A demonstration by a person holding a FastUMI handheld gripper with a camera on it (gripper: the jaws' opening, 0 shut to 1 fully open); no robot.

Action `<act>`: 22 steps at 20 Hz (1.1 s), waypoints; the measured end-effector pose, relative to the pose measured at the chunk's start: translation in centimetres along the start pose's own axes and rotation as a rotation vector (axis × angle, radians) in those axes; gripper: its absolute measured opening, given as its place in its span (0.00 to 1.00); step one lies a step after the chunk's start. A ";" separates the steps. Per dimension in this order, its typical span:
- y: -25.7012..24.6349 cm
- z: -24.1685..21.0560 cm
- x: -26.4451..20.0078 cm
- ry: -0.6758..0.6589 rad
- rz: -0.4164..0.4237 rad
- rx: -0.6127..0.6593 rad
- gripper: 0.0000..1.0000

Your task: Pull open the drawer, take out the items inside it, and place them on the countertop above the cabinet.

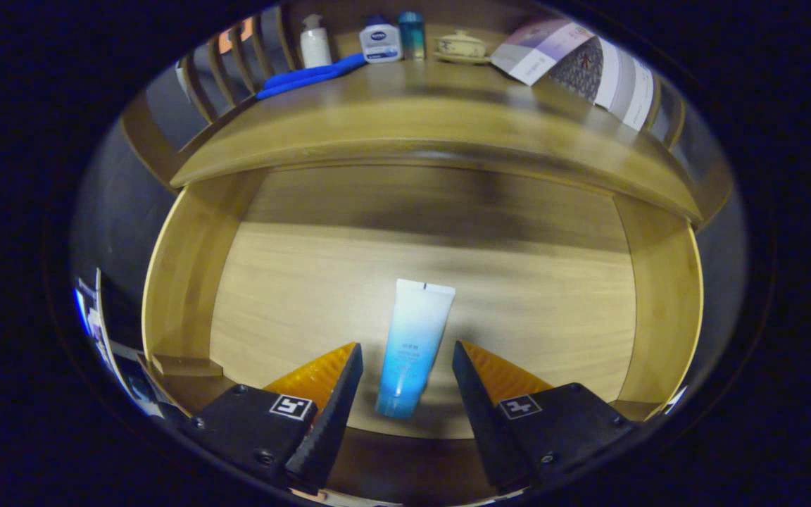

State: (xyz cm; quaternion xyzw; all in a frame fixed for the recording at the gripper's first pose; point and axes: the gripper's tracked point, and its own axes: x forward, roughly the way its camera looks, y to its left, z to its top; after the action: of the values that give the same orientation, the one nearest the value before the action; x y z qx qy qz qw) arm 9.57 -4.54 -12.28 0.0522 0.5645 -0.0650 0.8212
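One tube (412, 345) lies on the floor of the open drawer (187, 282), between your spread, empty gripper (407, 362) fingers; you're at the take-out step, so lower, close on its middle, then lift it to the countertop (405, 105)

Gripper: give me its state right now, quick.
Gripper: open, jaws spread on either side of the blue-and-white tube lying in the drawer, not pressing on it.

The drawer (293, 282) under the gripper (407, 352), whose fingers stand apart, is pale matt wood with fine grain. Between the fingers lies a smooth, satiny plastic tube (411, 345). Beyond, the desk (412, 113) is darker, faintly glossy wood.
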 end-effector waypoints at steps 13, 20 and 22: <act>-0.5 -1.0 1.5 0.076 -0.033 0.064 0.47; -0.2 0.1 -3.0 -0.020 0.014 0.040 0.43; 0.0 0.8 -4.8 -0.052 0.029 0.034 0.43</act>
State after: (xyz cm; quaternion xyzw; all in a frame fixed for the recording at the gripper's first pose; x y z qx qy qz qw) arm 8.59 -4.45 -7.50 0.0726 0.5410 -0.0638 0.8355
